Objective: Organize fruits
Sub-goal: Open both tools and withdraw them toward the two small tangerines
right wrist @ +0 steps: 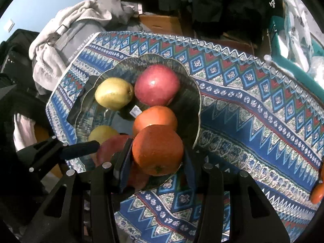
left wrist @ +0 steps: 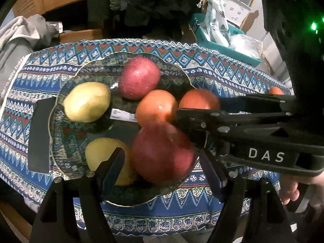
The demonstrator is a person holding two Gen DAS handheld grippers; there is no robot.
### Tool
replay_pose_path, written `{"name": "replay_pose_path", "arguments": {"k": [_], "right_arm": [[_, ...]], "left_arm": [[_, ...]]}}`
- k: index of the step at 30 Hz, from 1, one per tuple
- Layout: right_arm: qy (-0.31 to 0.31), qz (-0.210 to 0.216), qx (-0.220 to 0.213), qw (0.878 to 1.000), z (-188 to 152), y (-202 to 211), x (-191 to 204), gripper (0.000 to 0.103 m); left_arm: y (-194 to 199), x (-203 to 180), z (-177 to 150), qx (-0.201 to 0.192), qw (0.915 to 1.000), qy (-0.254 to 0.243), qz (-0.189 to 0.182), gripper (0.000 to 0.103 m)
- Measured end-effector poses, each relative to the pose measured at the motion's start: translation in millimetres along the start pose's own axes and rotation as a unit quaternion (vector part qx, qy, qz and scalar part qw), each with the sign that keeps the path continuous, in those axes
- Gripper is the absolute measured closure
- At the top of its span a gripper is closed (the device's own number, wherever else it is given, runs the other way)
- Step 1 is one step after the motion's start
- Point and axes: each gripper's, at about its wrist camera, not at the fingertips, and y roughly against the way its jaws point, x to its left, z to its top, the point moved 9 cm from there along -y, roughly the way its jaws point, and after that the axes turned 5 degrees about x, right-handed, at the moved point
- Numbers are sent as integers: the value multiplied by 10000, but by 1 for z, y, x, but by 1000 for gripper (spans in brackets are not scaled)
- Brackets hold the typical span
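The right hand-held gripper (right wrist: 157, 162) is clenched on an orange (right wrist: 157, 149), with a pad pressed on each side, just above the near rim of the glass plate (right wrist: 199, 105). The left hand-held gripper (left wrist: 162, 162) grasps a red apple (left wrist: 162, 151) between its fingers, low over the same plate. Already on the plate lie a second red apple (left wrist: 138, 77), another orange (left wrist: 156, 107) and two yellow fruits (left wrist: 87, 101). The nearer yellow one is half hidden behind the left finger. The held apple is blurred. One more orange (left wrist: 275, 90) sits far off on the patterned desk (left wrist: 222, 68)
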Motion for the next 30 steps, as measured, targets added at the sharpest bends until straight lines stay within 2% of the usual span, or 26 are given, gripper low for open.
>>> {"name": "replay_pose_path", "arguments": {"k": [7,13,20,30], "right_arm": [[-140,132,-201,9996,4,16,-1,53],[-203,48,-437,9988,7,40,-6,52],[-143,-390,-690,9968,3,73,-17,49],[-288,-795,-1055,9908,-12,123,-40,45]], "left_arm": [[8,10,4,-64,9997,236,-65,26],[19,4,10,-223,9994,234,-117,26],[36,-11,18,-409,9990,109,-152,26],[53,-48,27,-562,9980,-146,-264,25]]}}
